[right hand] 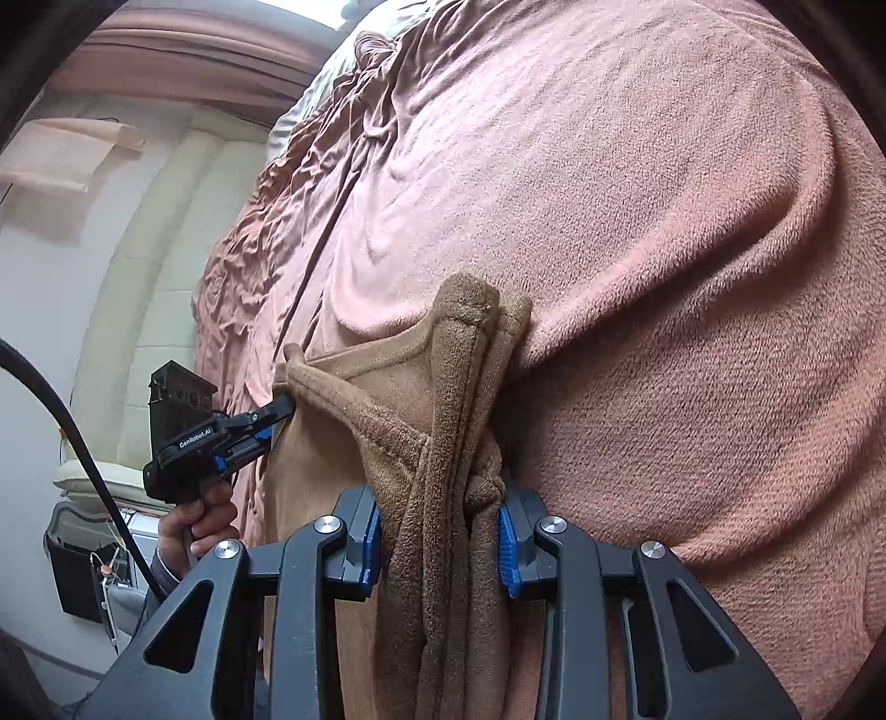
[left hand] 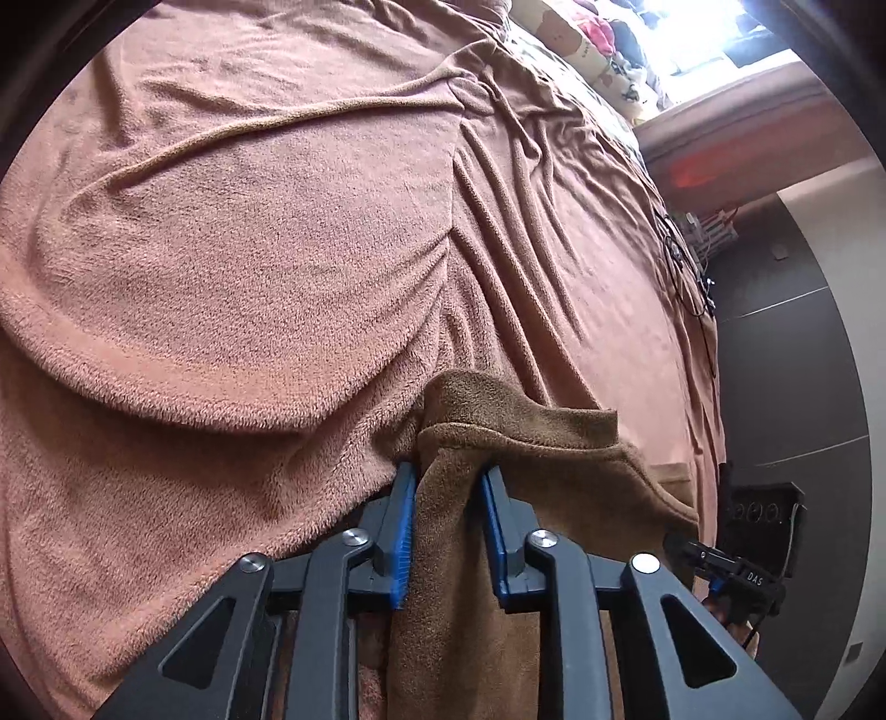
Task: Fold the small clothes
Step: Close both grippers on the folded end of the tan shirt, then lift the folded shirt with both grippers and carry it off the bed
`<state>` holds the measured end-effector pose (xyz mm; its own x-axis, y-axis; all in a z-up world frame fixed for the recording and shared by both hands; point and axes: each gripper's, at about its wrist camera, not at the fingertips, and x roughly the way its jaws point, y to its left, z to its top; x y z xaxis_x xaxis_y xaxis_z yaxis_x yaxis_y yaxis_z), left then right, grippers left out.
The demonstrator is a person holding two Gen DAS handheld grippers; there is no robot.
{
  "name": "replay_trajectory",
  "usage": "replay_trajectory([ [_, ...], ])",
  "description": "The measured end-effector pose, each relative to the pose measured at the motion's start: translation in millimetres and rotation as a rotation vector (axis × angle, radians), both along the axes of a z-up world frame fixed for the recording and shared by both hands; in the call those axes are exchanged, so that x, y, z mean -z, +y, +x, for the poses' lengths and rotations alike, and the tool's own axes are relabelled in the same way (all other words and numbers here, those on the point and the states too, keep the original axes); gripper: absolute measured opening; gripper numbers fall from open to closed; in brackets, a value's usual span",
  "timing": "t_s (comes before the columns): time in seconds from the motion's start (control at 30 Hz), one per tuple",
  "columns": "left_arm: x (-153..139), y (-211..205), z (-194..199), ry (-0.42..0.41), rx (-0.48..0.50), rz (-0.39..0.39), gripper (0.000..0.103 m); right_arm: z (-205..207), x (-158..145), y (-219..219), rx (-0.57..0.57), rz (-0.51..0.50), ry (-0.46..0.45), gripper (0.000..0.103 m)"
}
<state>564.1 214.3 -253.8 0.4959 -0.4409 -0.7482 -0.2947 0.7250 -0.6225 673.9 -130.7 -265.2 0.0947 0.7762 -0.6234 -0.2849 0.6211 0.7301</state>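
Note:
A small brown fleece garment (left hand: 531,443) hangs stretched between my two grippers over a pink blanket (left hand: 249,249). The left gripper (left hand: 448,471) is shut on one end, with the cloth filling the gap between its blue pads (left hand: 401,526). In the right wrist view the same garment (right hand: 387,399) is bunched into thick folds, and the right gripper (right hand: 440,498) is shut on that bundle. Off to the left there, the left gripper (right hand: 277,412) pinches the garment's far corner, held by a hand (right hand: 199,526). The right gripper (left hand: 684,545) shows small at the right edge of the left wrist view.
The pink blanket (right hand: 664,249) lies rumpled over a bed, with a raised fold (left hand: 221,399) close to the garment. Pillows (left hand: 598,50) sit at the bed's far end. Dark floor (left hand: 786,360) and black cables (left hand: 686,266) lie past the bed's edge. A padded headboard (right hand: 155,266) stands at left.

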Motion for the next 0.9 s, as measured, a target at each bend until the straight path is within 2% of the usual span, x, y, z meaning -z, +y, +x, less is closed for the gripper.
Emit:
replay_trajectory([
  [0.07, -4, -3, -1, -0.007, -0.001, 0.016, 0.010, -3, -4, 0, 0.002, -0.015, -0.019, 0.018],
  [0.13, -12, -6, -3, -0.027, 0.002, 0.037, 0.006, -9, -13, 1, 0.006, -0.022, -0.056, 0.016],
  [0.47, -62, -13, -24, -0.129, -0.007, 0.083, 0.005, -54, -61, 10, 0.017, -0.097, -0.205, 0.015],
  [0.9, -116, -26, -61, -0.219, -0.018, 0.117, 0.005, -121, -106, 3, 0.027, -0.129, -0.356, 0.014],
])
